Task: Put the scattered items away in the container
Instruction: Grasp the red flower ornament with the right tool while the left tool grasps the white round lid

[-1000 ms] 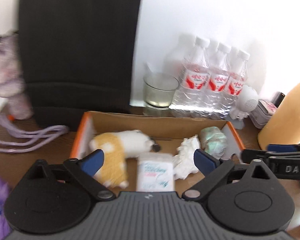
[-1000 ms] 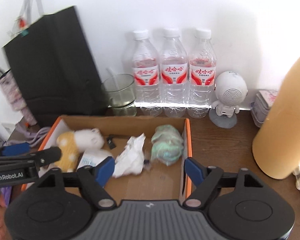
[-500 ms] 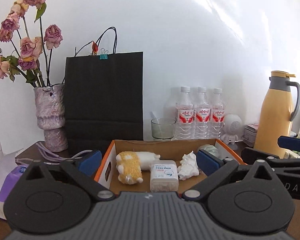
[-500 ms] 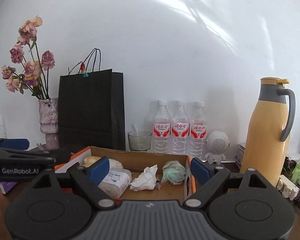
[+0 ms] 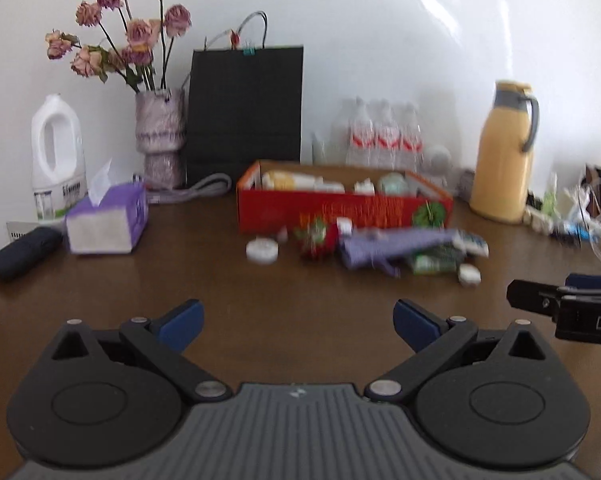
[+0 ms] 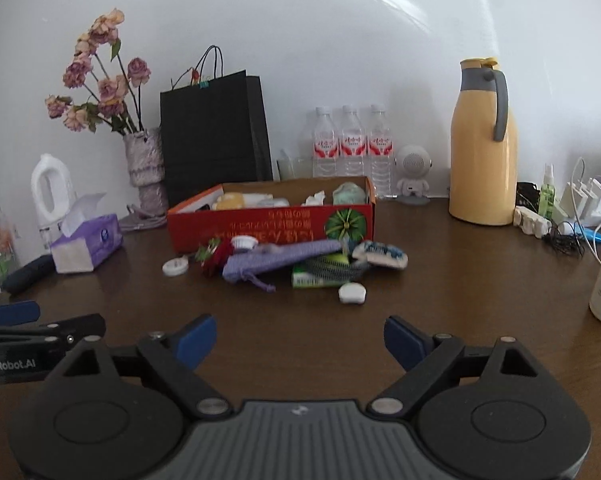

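Both the left gripper [image 5: 296, 320] and the right gripper [image 6: 299, 338], its jaws just widened, gape empty, and far ahead by the box [image 6: 268, 222] lies the soft, light purple pouch [image 6: 280, 258], best pinched mid-body.

Yellow jug [image 6: 482, 148], black bag [image 6: 212, 132]

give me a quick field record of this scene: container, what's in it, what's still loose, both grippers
container: red cardboard box, open top
inside: yellow-white plush, crumpled tissue, green bundle
loose in front: purple pouch, two white round lids, green packet, red flower
left gripper: open, empty
right gripper: open, empty, jaws just been opening
surface: brown table
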Motion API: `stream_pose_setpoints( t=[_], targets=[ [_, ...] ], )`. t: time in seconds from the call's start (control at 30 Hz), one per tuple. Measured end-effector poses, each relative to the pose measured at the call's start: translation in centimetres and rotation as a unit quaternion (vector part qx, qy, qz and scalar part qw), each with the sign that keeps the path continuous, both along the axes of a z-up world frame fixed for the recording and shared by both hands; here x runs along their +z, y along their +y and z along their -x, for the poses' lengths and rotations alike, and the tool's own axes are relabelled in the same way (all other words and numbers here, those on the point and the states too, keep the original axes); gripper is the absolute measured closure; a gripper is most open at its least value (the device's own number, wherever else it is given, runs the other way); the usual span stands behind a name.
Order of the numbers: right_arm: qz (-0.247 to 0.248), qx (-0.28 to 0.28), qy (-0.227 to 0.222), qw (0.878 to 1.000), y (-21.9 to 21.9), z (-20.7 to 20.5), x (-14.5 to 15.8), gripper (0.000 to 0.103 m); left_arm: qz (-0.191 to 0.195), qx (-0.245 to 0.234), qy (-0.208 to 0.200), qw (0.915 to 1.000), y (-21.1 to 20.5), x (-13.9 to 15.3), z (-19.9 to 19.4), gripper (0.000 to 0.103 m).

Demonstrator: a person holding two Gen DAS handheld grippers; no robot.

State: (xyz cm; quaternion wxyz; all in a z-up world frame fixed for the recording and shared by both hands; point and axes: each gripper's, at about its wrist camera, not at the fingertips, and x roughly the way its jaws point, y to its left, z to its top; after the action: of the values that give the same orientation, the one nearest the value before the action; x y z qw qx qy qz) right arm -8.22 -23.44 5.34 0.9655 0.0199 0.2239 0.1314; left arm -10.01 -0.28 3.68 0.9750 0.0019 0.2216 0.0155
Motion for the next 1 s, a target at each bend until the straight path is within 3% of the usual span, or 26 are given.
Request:
stream_pose_setpoints(
  t=[0.07, 0.23, 0.37, 0.53, 0.63, 0.7, 0.83, 0.87, 0.9, 1.0],
  targets=[
    [-0.002, 0.0, 0.008, 1.0, -0.1, 1.0, -0.5, 0.012, -0.005, 0.001, 0.013, 0.9999, 0.2, -0.3, 0.1, 0.0],
    [-0.005, 0.017, 0.009, 1.0, 0.4, -0.3, 0.1, 0.012, 0.024, 0.011, 0.021, 0.9994, 1.5, 0.2, -1.5, 0.0],
    [0.003, 0.053, 0.005, 0.999, 2.5, -4.0, 1.6, 0.012, 0.04, 0.027, 0.02, 0.9986, 3.4, 0.6, -2.9, 0.0],
    [0.027, 0.123, -0.01, 0.992, 8.5, -10.5, 2.0, 0.012, 0.048, 0.054, 0.031, 0.9969, 5.9, 0.4, -4.5, 0.0],
    [0.027, 0.146, 0.015, 0.989, 12.5, -15.7, 1.7, 0.014, 0.046, 0.036, 0.029, 0.9979, 7.2, 0.8, -6.1, 0.0],
    [0.063, 0.153, 0.017, 0.986, 15.2, -18.3, 0.8, 0.015, 0.028, 0.02, 0.01, 0.9994, 7.8, 1.2, -7.6, 0.0],
    [0.121, 0.144, 0.044, 0.981, 18.2, -21.9, -1.0, 0.035, -0.008, -0.016, 0.015, 0.9997, 9.0, 1.3, -11.9, 0.0],
    [0.127, 0.137, 0.056, 0.981, 18.4, -22.3, -1.2, 0.056, -0.008, -0.025, 0.019, 0.9995, 9.3, 1.3, -12.9, 0.0],
    [0.127, 0.137, 0.066, 0.98, 18.4, -22.6, -1.4, 0.064, -0.006, -0.033, 0.023, 0.9992, 9.6, 1.3, -13.8, 0.0],
    [0.099, 0.139, 0.067, 0.983, 16.9, -21.8, -1.1, 0.068, 0.009, -0.068, 0.035, 0.997, 9.9, 1.1, -16.9, 0.003]
  ],
)
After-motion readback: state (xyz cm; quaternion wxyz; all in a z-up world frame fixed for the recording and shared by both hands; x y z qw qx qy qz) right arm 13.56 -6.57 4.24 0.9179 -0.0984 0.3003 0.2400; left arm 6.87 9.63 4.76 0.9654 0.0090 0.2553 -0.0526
